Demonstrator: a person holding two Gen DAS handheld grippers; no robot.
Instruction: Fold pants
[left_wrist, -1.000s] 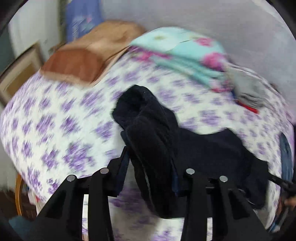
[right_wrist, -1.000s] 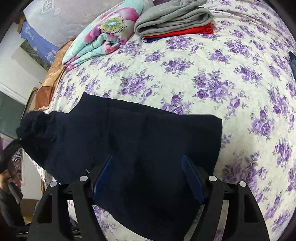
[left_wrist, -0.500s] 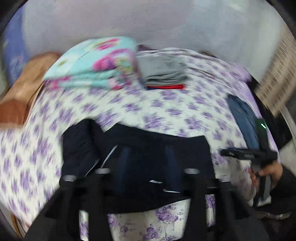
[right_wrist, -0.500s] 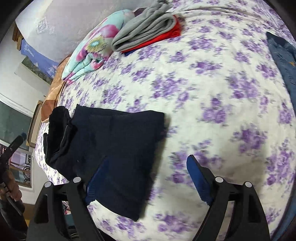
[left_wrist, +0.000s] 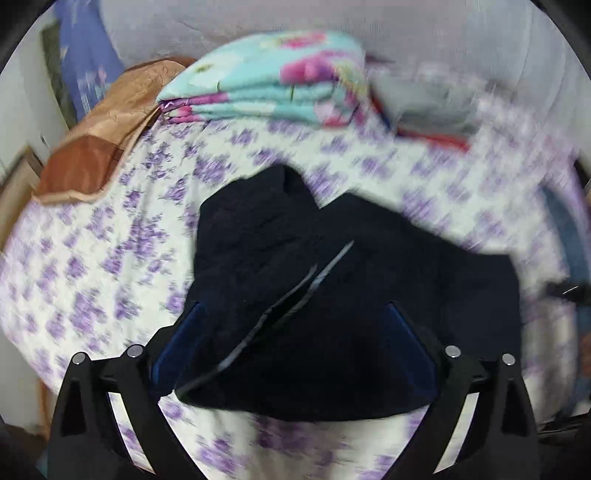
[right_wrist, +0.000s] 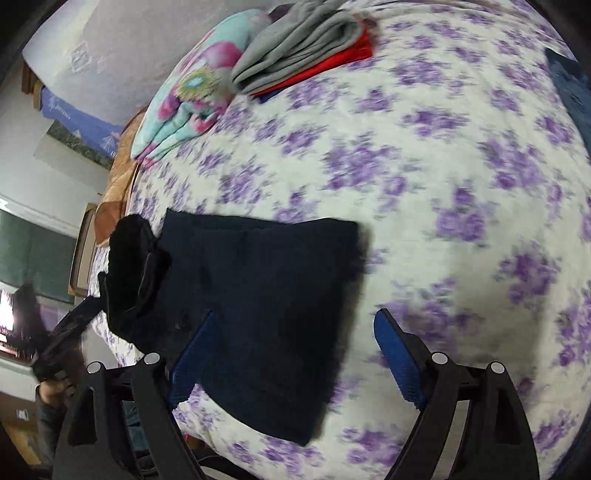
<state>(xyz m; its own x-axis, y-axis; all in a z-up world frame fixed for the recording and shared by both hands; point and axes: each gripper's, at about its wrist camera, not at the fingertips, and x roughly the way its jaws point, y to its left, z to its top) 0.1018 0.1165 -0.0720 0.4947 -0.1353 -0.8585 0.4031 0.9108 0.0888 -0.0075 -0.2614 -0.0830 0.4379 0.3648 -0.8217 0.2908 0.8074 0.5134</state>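
Note:
The dark navy pants (left_wrist: 351, 288) lie folded in a thick rectangle on the purple-flowered bed sheet (left_wrist: 92, 266), with one bunched end (right_wrist: 129, 266) piled up at their left side. My left gripper (left_wrist: 291, 332) hovers over the pants with its jaws opening. The cloth lies under and between its blue pads (left_wrist: 177, 339), which do not press on it. My right gripper (right_wrist: 295, 343) is open at the right edge of the pants (right_wrist: 258, 295), one pad over the cloth and the other over bare sheet.
At the far side of the bed are a folded turquoise floral blanket (left_wrist: 266, 85), a grey garment on a red one (right_wrist: 303, 48) and a brown quilt (left_wrist: 110, 122). Blue jeans (right_wrist: 569, 85) lie at the right edge. The bed's near edge is just below the pants.
My left gripper let go of the bunched pant end, opened wide and swung over the folded pants. My right gripper slid right, toward the pants' edge, and widened a little.

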